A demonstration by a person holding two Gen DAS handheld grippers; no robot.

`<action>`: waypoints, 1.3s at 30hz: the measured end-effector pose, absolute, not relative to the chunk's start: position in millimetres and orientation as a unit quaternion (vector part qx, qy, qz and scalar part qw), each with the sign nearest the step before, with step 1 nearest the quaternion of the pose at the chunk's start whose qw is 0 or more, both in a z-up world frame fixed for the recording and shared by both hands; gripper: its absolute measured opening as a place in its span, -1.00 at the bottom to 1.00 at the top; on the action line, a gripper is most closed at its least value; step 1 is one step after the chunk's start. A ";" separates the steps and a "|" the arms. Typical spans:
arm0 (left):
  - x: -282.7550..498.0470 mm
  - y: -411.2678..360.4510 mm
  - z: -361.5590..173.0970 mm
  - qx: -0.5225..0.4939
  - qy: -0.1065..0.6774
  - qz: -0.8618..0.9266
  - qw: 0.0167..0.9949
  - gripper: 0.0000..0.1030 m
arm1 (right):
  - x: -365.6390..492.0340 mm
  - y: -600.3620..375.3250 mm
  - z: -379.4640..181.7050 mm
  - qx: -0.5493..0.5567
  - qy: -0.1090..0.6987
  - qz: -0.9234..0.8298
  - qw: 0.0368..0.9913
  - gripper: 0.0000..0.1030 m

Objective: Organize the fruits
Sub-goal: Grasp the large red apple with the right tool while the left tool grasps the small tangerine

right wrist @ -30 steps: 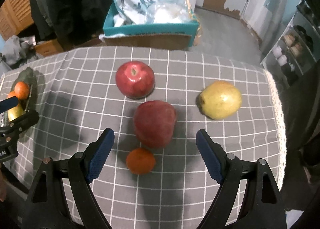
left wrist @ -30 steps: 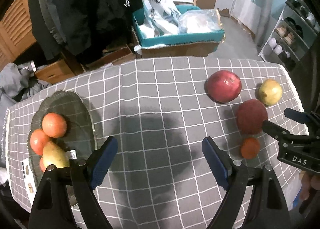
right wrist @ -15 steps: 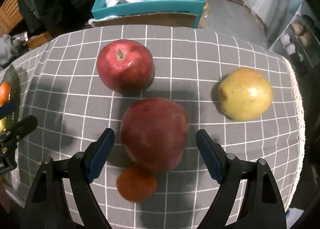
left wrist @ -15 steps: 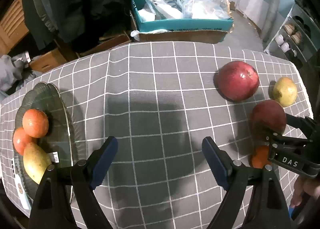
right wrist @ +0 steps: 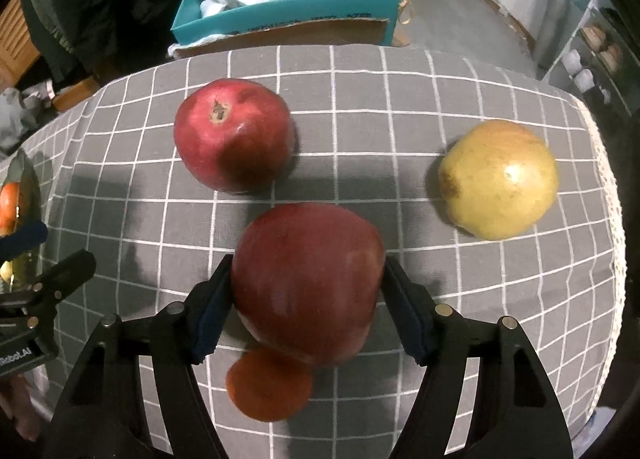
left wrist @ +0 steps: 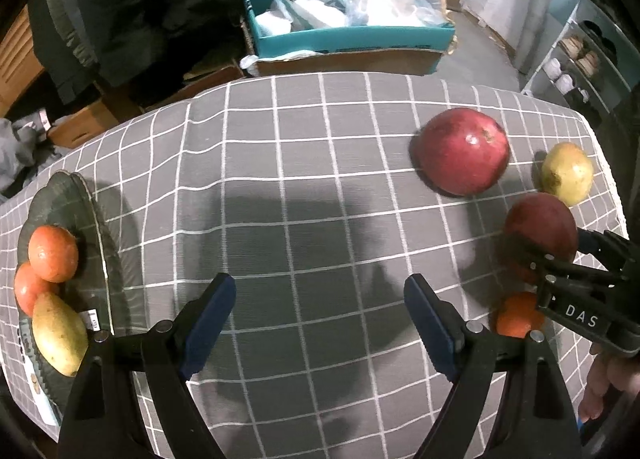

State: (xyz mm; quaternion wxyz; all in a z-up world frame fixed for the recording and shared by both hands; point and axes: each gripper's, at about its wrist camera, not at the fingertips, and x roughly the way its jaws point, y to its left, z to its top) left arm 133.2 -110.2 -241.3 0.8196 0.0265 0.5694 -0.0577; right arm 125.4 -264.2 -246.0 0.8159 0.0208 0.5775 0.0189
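At the table's left edge: a dark glass plate holding two oranges and a yellow pear, all three touching, pear nearest the front. Just right of the plate, above a bare, shadowed stretch of the grey checked tablecloth near the front edge: the left gripper, blue pads spread wide, nothing between them, touching no fruit. Further right, toward the back edge: a big red pomegranate, lying alone, dried crown turned up and toward the back. In front of it, near the right half of the table: a dark red apple, sitting between the pads of the right gripper, jaws closing, both pads already against the apple's sides, left pad on its left flank, right pad on its right. Just in front of the apple and partly under its bulge: a small tangerine, touching or nearly touching it, too close to tell which. Far right, near the right edge with its lace trim: a yellow-green fruit, round, well apart from the apple and the pomegranate. Beyond the back edge, on the floor: a teal cardboard box stuffed with plastic bags.
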 end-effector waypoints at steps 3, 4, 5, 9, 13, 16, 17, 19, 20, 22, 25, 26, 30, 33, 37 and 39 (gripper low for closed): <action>130.2 -119.0 -237.2 0.027 0.568 -0.068 0.820 0.70 | 119.4 -273.2 -238.5 0.026 0.568 0.010 0.822 0.38; 129.1 -122.3 -236.0 0.027 0.567 -0.072 0.820 0.70 | 117.0 -276.6 -235.8 0.025 0.565 0.006 0.825 0.37; 127.9 -126.1 -234.7 0.027 0.567 -0.076 0.820 0.70 | 113.4 -280.8 -233.0 0.025 0.561 0.000 0.827 0.37; 121.8 -143.7 -230.7 0.032 0.565 -0.096 0.819 0.70 | 101.0 -298.1 -226.7 0.035 0.557 -0.017 0.830 0.37; 113.5 -164.2 -230.8 0.044 0.564 -0.115 0.817 0.70 | 85.0 -316.2 -222.6 0.049 0.556 -0.034 0.829 0.37; 107.2 -180.4 -234.0 0.056 0.565 -0.127 0.813 0.70 | 73.6 -326.7 -220.3 0.050 0.554 -0.045 0.830 0.37; 104.5 -186.0 -234.9 0.060 0.565 -0.131 0.812 0.70 | 70.5 -329.9 -220.0 0.049 0.554 -0.047 0.830 0.37; 101.9 -195.3 -236.6 0.069 0.564 -0.140 0.811 0.70 | 64.8 -335.0 -220.9 0.050 0.556 -0.051 0.828 0.37; 99.7 -198.6 -237.2 0.071 0.564 -0.143 0.810 0.70 | 62.4 -336.5 -222.1 0.053 0.557 -0.052 0.828 0.37; 95.9 -205.6 -239.1 0.074 0.564 -0.150 0.808 0.70 | 55.9 -342.4 -224.9 0.057 0.559 -0.054 0.826 0.37; 93.0 -213.6 -242.3 0.074 0.566 -0.159 0.805 0.70 | 45.5 -350.4 -228.4 0.063 0.561 -0.055 0.824 0.37; 91.6 -215.8 -243.7 0.073 0.568 -0.162 0.804 0.70 | 42.5 -351.8 -229.8 0.063 0.562 -0.055 0.823 0.37; 88.6 -223.5 -248.8 0.065 0.574 -0.172 0.798 0.70 | 33.7 -356.0 -232.3 0.058 0.566 -0.059 0.820 0.37; 85.8 -229.2 -253.0 0.064 0.578 -0.178 0.794 0.70 | 30.6 -359.0 -231.9 0.064 0.564 -0.062 0.821 0.37; 83.8 -238.0 -262.1 0.063 0.586 -0.190 0.785 0.54 | 29.7 -360.7 -229.2 0.070 0.562 -0.062 0.822 0.37; 82.1 -242.8 -265.8 0.065 0.590 -0.195 0.781 0.45 | 29.8 -360.1 -228.5 0.071 0.561 -0.060 0.822 0.37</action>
